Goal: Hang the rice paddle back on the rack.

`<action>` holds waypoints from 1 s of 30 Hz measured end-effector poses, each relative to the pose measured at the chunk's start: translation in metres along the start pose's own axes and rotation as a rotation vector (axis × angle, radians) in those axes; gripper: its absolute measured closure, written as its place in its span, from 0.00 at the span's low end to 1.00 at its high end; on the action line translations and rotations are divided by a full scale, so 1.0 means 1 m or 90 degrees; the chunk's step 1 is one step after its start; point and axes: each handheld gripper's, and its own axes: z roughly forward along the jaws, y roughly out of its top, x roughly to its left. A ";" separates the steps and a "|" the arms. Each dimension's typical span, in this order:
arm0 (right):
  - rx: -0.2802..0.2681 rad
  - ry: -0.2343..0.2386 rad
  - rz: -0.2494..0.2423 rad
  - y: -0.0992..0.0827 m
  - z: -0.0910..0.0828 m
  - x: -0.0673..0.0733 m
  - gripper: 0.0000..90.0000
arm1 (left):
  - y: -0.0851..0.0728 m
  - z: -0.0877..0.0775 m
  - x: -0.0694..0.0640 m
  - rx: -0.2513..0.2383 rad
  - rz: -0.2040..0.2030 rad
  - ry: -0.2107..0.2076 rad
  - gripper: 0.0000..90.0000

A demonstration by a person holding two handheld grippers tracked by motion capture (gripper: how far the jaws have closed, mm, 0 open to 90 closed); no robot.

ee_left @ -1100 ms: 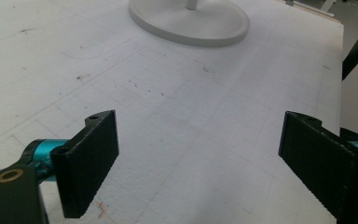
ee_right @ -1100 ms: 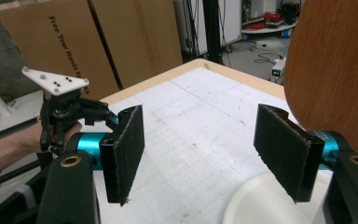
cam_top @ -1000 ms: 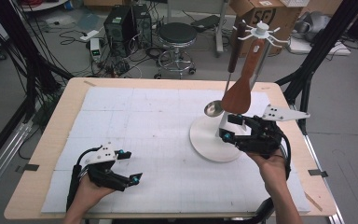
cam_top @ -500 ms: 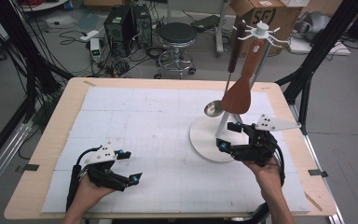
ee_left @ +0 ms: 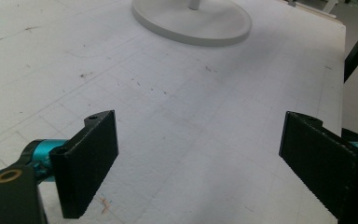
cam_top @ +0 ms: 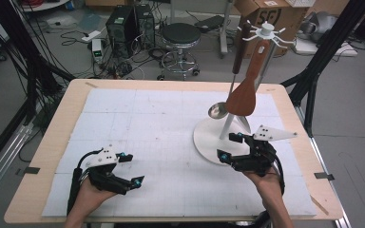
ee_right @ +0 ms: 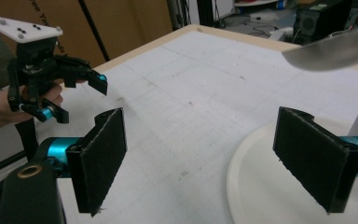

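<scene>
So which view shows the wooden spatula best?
The high view: the spatula hangs in full from the rack, beside the ladle. The left gripper view gives the rack's base, the right gripper view the base's edge and the ladle's bowl, without the spatula.

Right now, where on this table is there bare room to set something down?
The white mat lies bare across its far-left stretch and its middle, between the left tongs and the rack's round base. The right side is crowded: the right tongs, open and holding nothing, hang at that base under the hanging spatula and ladle.
</scene>
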 end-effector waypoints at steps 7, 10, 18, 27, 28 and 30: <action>0.016 -0.005 0.003 -0.014 0.003 -0.002 0.16 | 0.000 0.000 0.000 0.001 -0.001 0.003 0.14; 0.020 -0.005 0.009 -0.019 0.004 -0.002 0.15 | -0.001 0.000 0.000 0.002 -0.001 0.003 0.13; 0.030 -0.010 0.016 -0.033 0.004 -0.005 0.13 | -0.001 0.000 0.001 0.004 -0.002 0.004 0.13; 0.037 -0.012 0.031 -0.047 0.002 -0.008 0.12 | -0.002 0.001 0.001 0.004 -0.005 0.008 0.11; 0.035 -0.013 0.029 -0.048 0.002 -0.009 0.11 | -0.002 0.001 0.001 0.005 -0.007 0.008 0.11; 0.038 -0.015 0.033 -0.050 0.000 -0.010 0.11 | -0.003 0.001 0.001 0.005 -0.007 0.009 0.11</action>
